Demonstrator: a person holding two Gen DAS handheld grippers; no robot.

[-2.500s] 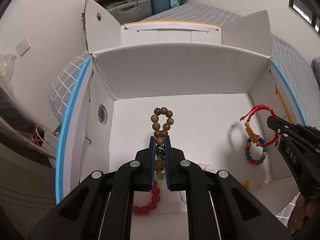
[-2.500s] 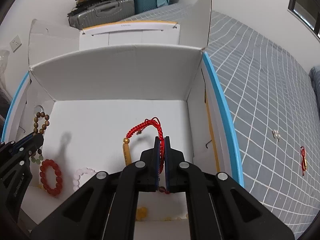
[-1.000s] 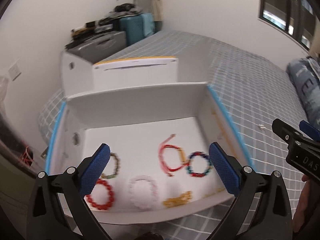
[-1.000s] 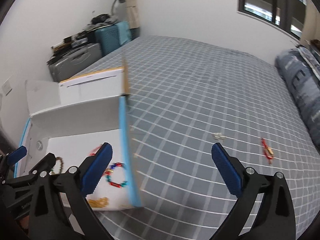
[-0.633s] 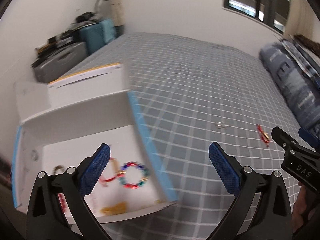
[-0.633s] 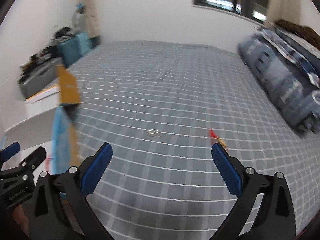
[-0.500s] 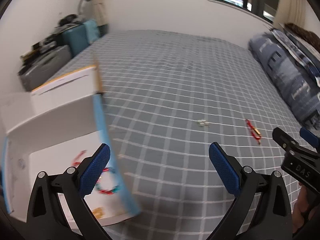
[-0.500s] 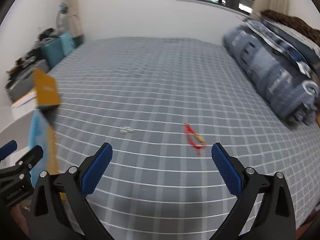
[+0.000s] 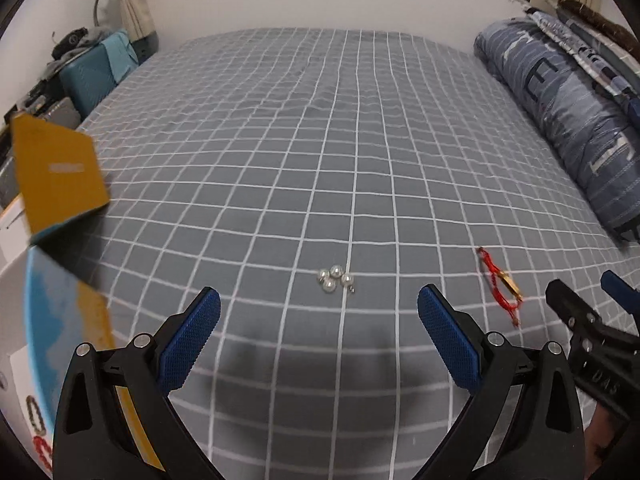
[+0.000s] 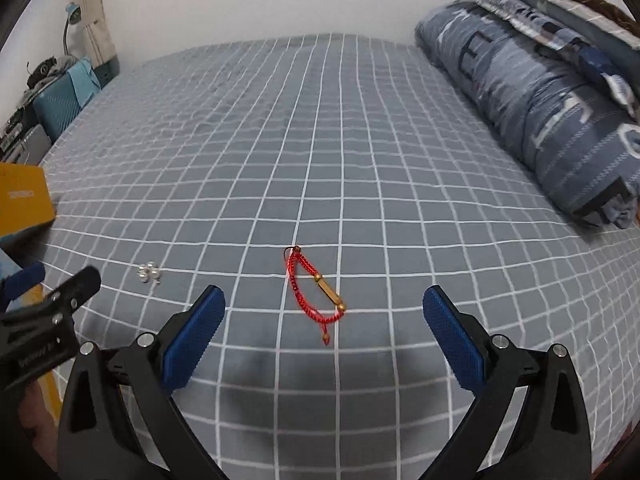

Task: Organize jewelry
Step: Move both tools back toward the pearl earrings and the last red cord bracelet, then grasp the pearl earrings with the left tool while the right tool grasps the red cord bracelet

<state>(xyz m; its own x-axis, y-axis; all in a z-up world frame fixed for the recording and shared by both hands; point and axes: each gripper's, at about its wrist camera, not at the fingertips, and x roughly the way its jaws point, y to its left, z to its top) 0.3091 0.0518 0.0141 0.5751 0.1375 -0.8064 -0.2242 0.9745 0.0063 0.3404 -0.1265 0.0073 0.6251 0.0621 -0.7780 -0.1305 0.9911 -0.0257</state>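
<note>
A small cluster of silver pearl beads [image 9: 334,279] lies on the grey checked bedspread, just ahead of my open, empty left gripper [image 9: 319,316]; it also shows in the right wrist view [image 10: 149,272]. A red cord bracelet with a gold tube [image 10: 314,289] lies ahead of my open, empty right gripper [image 10: 324,314]; it also shows in the left wrist view [image 9: 500,283]. The white box with blue rim [image 9: 60,320] stands at the left, with beaded bracelets [image 9: 38,432] inside.
The box's yellow flap [image 9: 56,176] sticks up at the left. A rolled blue quilt [image 10: 552,116] lies along the right side of the bed. Suitcases [image 9: 96,72] stand past the bed's far left corner.
Both grippers let go of their bracelets in the box, opened wide and swung right, away from the box, to face the loose jewelry on the bedspread.
</note>
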